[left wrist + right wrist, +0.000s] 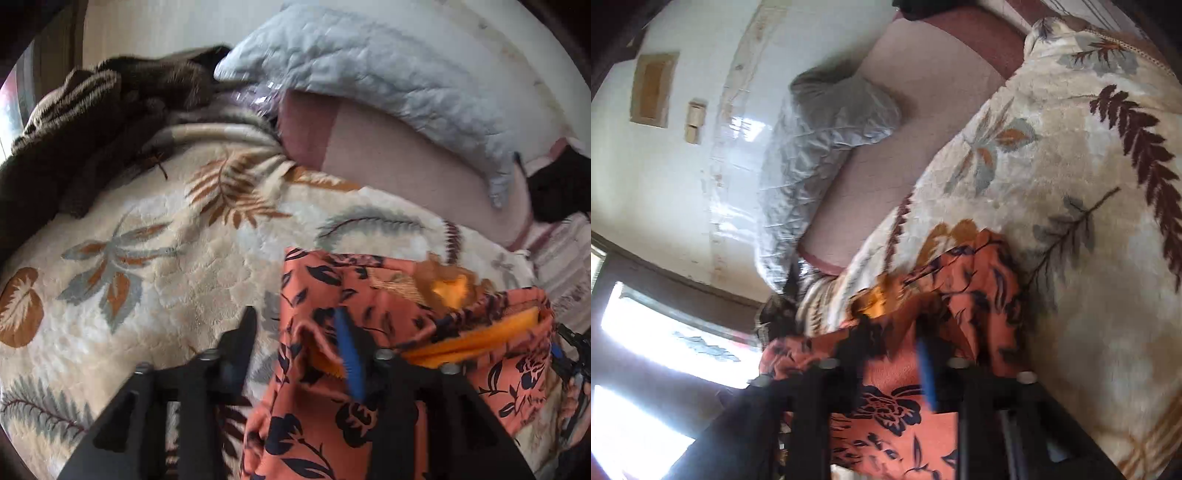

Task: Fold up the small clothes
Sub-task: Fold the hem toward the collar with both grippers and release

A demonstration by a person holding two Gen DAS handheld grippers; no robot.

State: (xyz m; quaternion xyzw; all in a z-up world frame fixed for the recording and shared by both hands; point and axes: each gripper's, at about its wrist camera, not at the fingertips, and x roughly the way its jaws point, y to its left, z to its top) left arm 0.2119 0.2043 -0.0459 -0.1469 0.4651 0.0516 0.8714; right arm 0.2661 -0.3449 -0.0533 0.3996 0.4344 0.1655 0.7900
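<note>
A salmon garment (325, 424) with a dark flower print and a yellow-orange lining lies bunched on a cream leaf-patterned blanket (166, 277). My left gripper (295, 339) stands open over the garment's left edge. Its black left finger is over the blanket, and its blue-padded right finger (349, 354) rests against a fold of the cloth. In the right wrist view the same garment (886, 380) lies between the fingers of my right gripper (894, 347), which is open, its blue pad (925, 369) not pressing the cloth. The picture there is blurred.
A grey quilted pillow (369, 74) lies on a pink sheet (388, 158) behind the blanket. A brown striped fleece (92, 122) is heaped at the back left and a black item (554, 192) at the right. A bright window (665, 332) and a white wall (665, 184) stand beyond.
</note>
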